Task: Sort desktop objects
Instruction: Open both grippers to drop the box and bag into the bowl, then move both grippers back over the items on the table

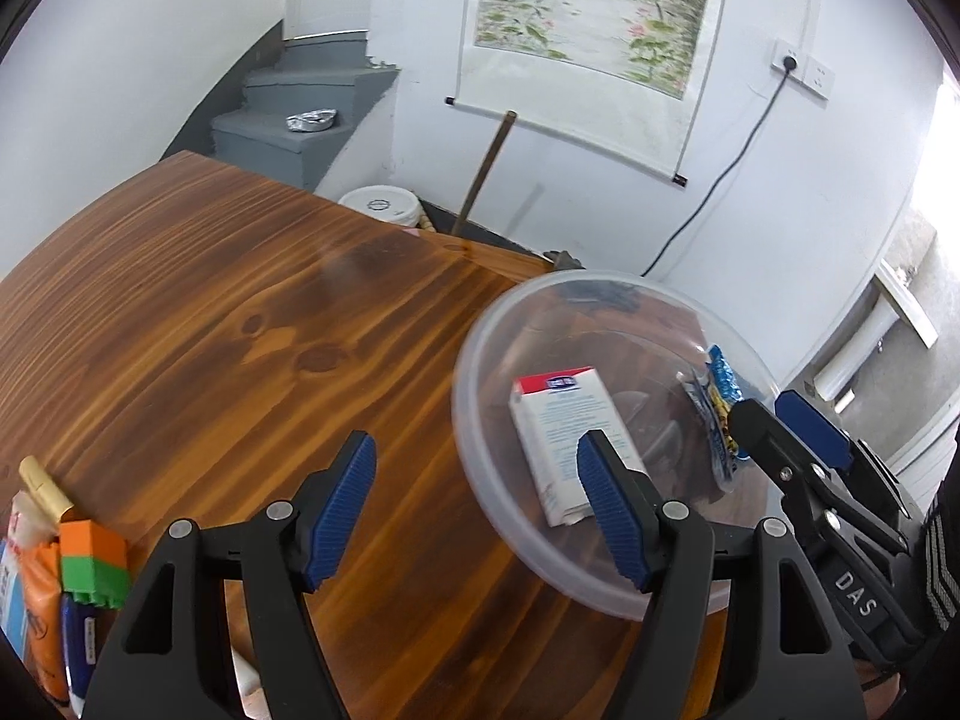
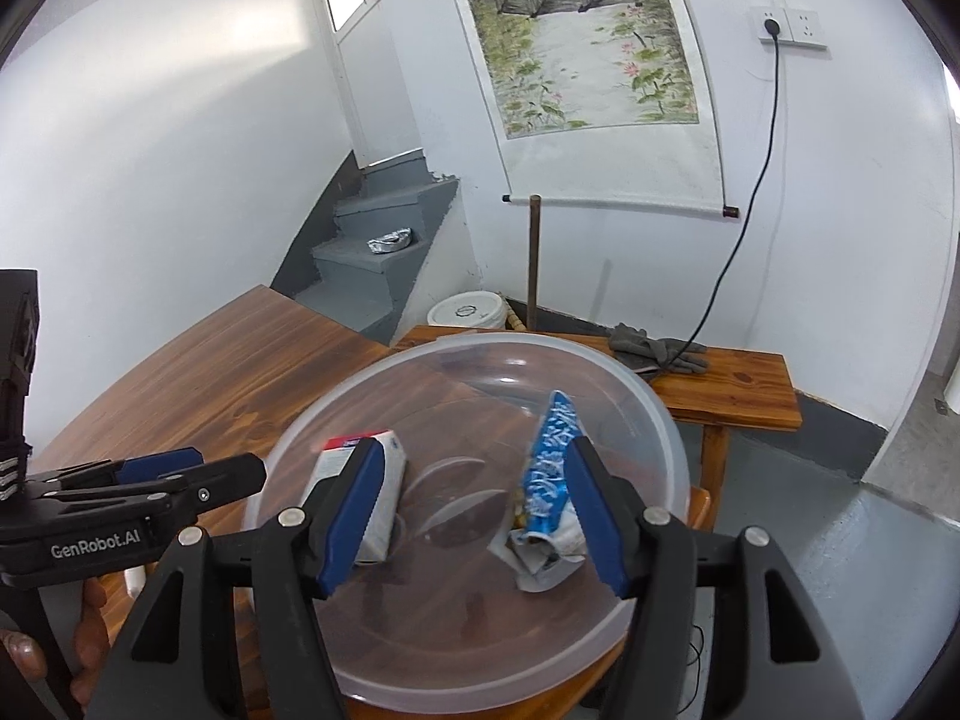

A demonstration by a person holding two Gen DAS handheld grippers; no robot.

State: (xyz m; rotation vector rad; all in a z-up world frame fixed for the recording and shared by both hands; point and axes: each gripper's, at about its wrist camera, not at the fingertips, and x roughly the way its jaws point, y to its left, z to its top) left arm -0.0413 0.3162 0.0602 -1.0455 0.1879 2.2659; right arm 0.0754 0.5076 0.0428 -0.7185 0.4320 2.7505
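Observation:
A clear plastic bowl (image 1: pixel 480 372) stands at the right edge of the wooden table (image 1: pixel 240 324). In it lie a white box with a red top (image 1: pixel 555 420) and a blue snack packet (image 1: pixel 717 396). My left gripper (image 1: pixel 477 516) is open and empty, just left of the bowl, its right finger over the rim. My right gripper (image 2: pixel 474 507) is open and empty above the bowl (image 2: pixel 660 420), the white box (image 2: pixel 393 480) behind its left finger and the snack packet (image 2: pixel 549 468) by its right finger. It also shows in the left wrist view (image 1: pixel 792 432).
Several packets and an orange-green block (image 1: pixel 90 564) sit at the table's near left corner. A wooden bench (image 2: pixel 738 396) with grey gloves (image 2: pixel 654 348) stands beyond the bowl. A white bucket (image 2: pixel 465 309), a stick and grey stairs are behind.

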